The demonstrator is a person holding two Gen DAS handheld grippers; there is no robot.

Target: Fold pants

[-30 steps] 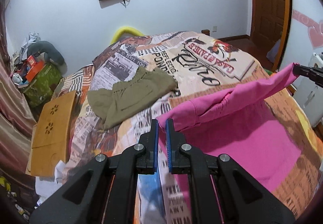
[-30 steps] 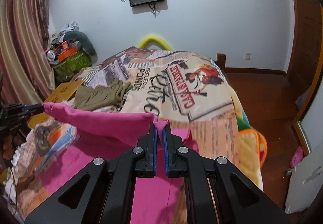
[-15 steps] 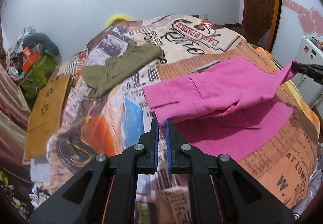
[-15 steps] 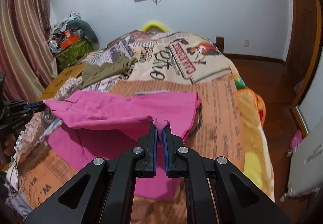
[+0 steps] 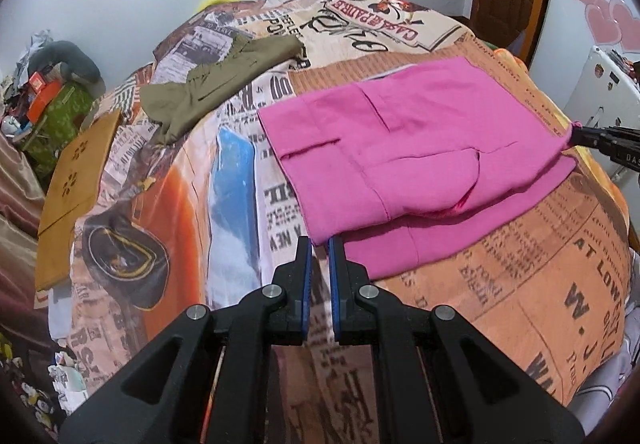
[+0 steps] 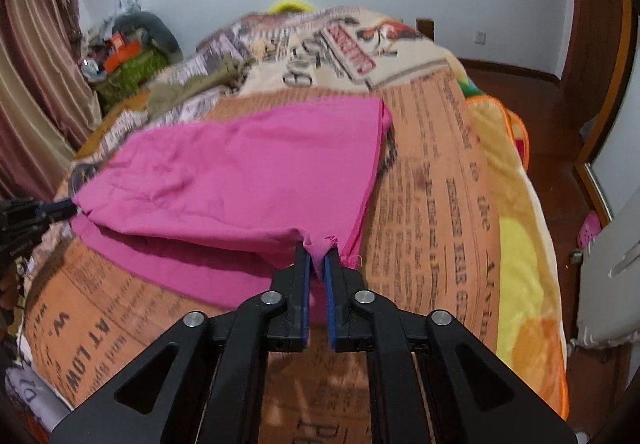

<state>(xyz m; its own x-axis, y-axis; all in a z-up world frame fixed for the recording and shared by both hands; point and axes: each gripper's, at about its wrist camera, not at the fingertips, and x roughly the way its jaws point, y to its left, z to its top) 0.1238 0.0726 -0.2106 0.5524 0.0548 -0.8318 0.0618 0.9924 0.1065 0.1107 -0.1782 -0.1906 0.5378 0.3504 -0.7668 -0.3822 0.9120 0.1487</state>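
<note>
lying folded on bedspread [image 5: 540, 284], pink pants [image 5: 420, 148], left hand-held gripper [image 5: 320, 244] clenching corner, right hand-held gripper [image 6: 316, 254] just easing, corner between

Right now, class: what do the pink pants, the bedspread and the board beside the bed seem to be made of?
Pink pants: soft matte woven cloth, probably cotton; it creases and drapes.
Bedspread: printed fabric with a newspaper pattern, slightly plush-looking.
Board: pale wood or bamboo, smooth, with cut-out flower holes.
</note>
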